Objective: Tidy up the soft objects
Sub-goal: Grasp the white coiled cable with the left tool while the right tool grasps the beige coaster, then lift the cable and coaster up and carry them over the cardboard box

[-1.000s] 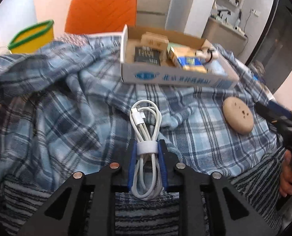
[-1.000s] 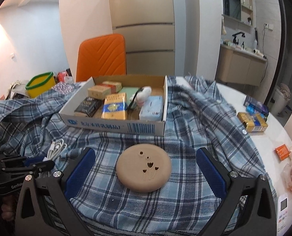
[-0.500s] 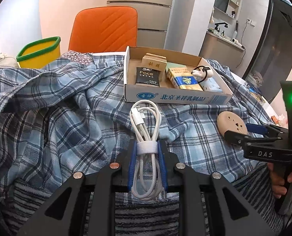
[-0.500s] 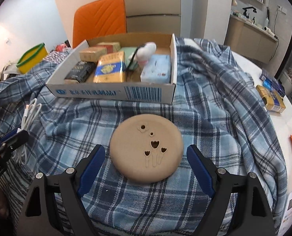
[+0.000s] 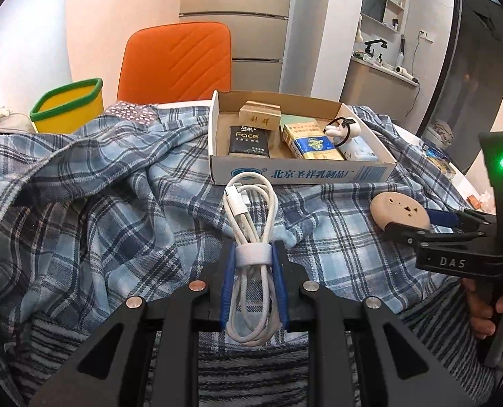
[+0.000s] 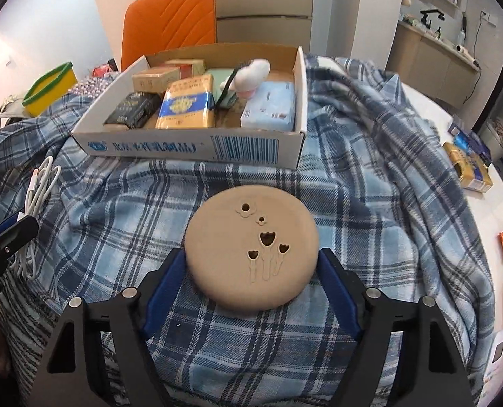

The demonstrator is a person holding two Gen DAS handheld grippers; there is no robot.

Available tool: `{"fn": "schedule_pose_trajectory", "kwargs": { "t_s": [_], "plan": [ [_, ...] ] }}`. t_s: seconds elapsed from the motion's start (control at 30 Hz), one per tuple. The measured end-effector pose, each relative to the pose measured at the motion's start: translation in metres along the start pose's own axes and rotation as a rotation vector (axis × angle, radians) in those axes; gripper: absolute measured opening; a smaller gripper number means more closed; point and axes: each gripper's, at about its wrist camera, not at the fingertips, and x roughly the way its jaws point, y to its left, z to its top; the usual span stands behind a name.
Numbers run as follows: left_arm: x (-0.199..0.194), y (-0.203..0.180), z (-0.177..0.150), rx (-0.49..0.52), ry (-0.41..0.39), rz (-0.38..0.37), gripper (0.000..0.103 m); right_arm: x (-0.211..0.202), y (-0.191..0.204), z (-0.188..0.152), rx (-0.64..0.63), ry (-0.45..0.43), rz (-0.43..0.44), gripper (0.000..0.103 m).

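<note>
On the plaid cloth (image 6: 370, 176): both grippers engaging.
Left gripper (image 5: 253, 271) is clamping the cable bundle (image 5: 251, 210); right gripper (image 6: 251, 271) is bracketing the tan disc (image 6: 251, 247) (contact uncertain), presumably for boxing.

One shallow white cardboard box (image 6: 197, 149) holding six items: two tan cartons, one black packet, one yellow-blue pack, one pale blue tissue pack, one white plush toy. One round beige perforated disc (image 6: 251, 247), one coiled white cable (image 5: 249, 224), one blue plaid cloth (image 6: 370, 176), one orange chair (image 5: 177, 61), one yellow green-rimmed bin (image 5: 68, 105).
</note>
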Motion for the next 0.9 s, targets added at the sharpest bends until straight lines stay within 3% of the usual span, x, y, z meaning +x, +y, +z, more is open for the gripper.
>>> {"fn": "schedule_pose_trajectory", "kwargs": {
  "t_s": [0.33,0.5,0.7,0.9],
  "plan": [
    [-0.003,0.000,0.001,0.001,-0.016,0.016,0.020,-0.013,0.000,-0.001,-0.004,-0.059,0.027,0.080],
    [-0.001,0.001,0.001,-0.001,-0.009,0.016,0.020,-0.007,0.001,0.000,-0.017,-0.007,0.014,0.082],
    [0.006,0.002,0.000,-0.007,0.024,0.018,0.020,-0.001,0.009,0.010,-0.057,0.033,-0.061,0.087],
    [0.015,0.004,-0.001,-0.015,0.069,0.040,0.020,0.014,0.005,0.015,-0.037,0.081,-0.013,0.087]
  ]
}}
